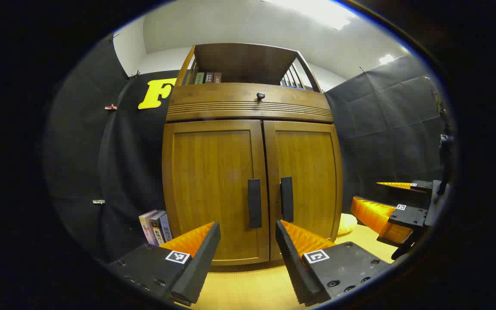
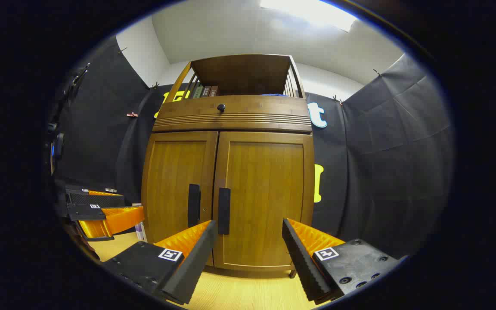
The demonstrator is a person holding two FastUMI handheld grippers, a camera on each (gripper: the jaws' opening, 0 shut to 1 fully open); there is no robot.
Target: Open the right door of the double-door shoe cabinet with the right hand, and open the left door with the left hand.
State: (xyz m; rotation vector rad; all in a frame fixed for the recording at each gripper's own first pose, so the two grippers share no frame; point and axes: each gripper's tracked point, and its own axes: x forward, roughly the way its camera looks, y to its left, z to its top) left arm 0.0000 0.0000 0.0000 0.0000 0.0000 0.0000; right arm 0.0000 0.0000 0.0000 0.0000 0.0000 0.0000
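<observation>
A wooden double-door shoe cabinet [image 1: 252,172] [image 2: 230,181] stands ahead with both doors closed. The left door [image 1: 213,185] [image 2: 175,185] carries a dark vertical handle [image 1: 254,203] [image 2: 193,205]. The right door [image 1: 306,176] [image 2: 265,189] has its own dark handle [image 1: 286,199] [image 2: 224,211]. My left gripper [image 1: 248,232] is open a short way in front of the two handles, touching nothing. My right gripper [image 2: 248,230] is open before the right door, its handle just beside the left fingertip. In each view the other gripper [image 1: 381,211] [image 2: 101,215] appears off to the side, open.
A drawer with a round knob [image 1: 260,95] [image 2: 221,107] sits above the doors, and books stand on the top shelf [image 1: 207,78]. More books [image 1: 155,226] lean by the cabinet's left side. A pale yellow object [image 1: 347,224] lies on the wooden floor [image 1: 248,284] at its right.
</observation>
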